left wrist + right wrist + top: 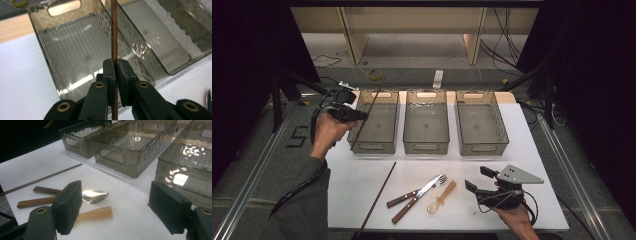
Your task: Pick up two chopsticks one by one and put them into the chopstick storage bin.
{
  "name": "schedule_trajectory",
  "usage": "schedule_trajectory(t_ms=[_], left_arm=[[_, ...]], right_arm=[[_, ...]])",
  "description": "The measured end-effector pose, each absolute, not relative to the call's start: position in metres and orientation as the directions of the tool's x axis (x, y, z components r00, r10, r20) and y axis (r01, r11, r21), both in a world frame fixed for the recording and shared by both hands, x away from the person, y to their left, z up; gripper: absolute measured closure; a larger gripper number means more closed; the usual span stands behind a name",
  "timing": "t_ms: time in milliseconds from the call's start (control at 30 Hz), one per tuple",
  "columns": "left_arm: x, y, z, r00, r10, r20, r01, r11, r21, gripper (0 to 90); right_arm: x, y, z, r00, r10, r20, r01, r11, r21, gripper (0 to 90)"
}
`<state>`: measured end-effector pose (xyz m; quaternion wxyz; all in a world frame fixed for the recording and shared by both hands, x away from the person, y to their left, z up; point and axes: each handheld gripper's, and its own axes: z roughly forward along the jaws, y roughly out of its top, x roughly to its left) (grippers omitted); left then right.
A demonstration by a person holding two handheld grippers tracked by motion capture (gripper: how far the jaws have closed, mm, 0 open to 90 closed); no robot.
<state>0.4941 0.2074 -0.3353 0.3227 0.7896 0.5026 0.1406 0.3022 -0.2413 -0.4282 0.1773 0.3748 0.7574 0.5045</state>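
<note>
Item: chopstick [114,37], dark wood, clamped between the closed jaws of the left gripper [357,115], held slanted over the left bin [377,145], lower end near its front wall. Step judged in hand: depositing it there. Advice: lower the stick until it lies along the bin floor (long axis with the bin's length) before releasing. Right gripper [115,207]: jaws wide apart, holding nothing, above the fork [95,195]. Second chopstick [379,197] on the table [352,185].

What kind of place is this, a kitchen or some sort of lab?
Probably a lab or recording setup, not a kitchen: a white table framed by black curtains, loose cables on the floor, and three smoky clear plastic bins lined up for sorting cutlery.
</note>
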Motion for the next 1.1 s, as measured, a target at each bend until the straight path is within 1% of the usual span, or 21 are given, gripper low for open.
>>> schedule_trajectory(t_ms=[200, 333, 500, 567, 700, 767, 867, 967, 1033, 1100], left_arm=[[0.506, 0.205, -0.333, 0.452, 0.889, -0.079, 0.688, -0.291, 0.665, 84.8], [0.518, 0.210, -0.337, 0.424, 0.901, -0.092, 0.697, -0.259, 0.668, 84.8], [0.526, 0.212, -0.336, 0.404, 0.912, -0.069, 0.689, -0.254, 0.678, 84.8], [0.530, 0.213, -0.336, 0.399, 0.914, -0.078, 0.689, -0.242, 0.683, 84.8], [0.536, 0.215, -0.343, 0.383, 0.921, -0.073, 0.692, -0.233, 0.683, 84.8], [0.537, 0.215, -0.347, 0.373, 0.926, -0.055, 0.686, -0.235, 0.688, 84.8], [0.539, 0.215, -0.353, 0.365, 0.929, -0.063, 0.691, -0.224, 0.687, 84.8], [0.541, 0.211, -0.357, 0.378, 0.925, -0.040, 0.688, -0.252, 0.681, 84.8], [0.542, 0.209, -0.360, 0.373, 0.926, -0.052, 0.690, -0.240, 0.682, 84.8], [0.543, 0.206, -0.361, 0.380, 0.925, -0.035, 0.688, -0.256, 0.679, 84.7]], right_arm=[[0.302, -0.241, -0.428, -0.658, 0.745, 0.108, 0.387, 0.211, 0.897, 27.4], [0.302, -0.241, -0.428, -0.657, 0.746, 0.107, 0.388, 0.213, 0.897, 27.4], [0.302, -0.242, -0.428, -0.656, 0.746, 0.112, 0.390, 0.208, 0.897, 27.4], [0.302, -0.241, -0.428, -0.657, 0.746, 0.114, 0.390, 0.207, 0.897, 27.4], [0.302, -0.240, -0.428, -0.661, 0.742, 0.111, 0.388, 0.211, 0.897, 27.4], [0.302, -0.241, -0.428, -0.660, 0.743, 0.112, 0.388, 0.210, 0.898, 27.4], [0.302, -0.241, -0.428, -0.658, 0.744, 0.118, 0.392, 0.204, 0.897, 27.4], [0.302, -0.241, -0.428, -0.662, 0.741, 0.115, 0.391, 0.209, 0.896, 27.4], [0.302, -0.240, -0.428, -0.663, 0.739, 0.114, 0.390, 0.212, 0.896, 27.4], [0.302, -0.240, -0.428, -0.663, 0.740, 0.116, 0.391, 0.211, 0.896, 27.4]])
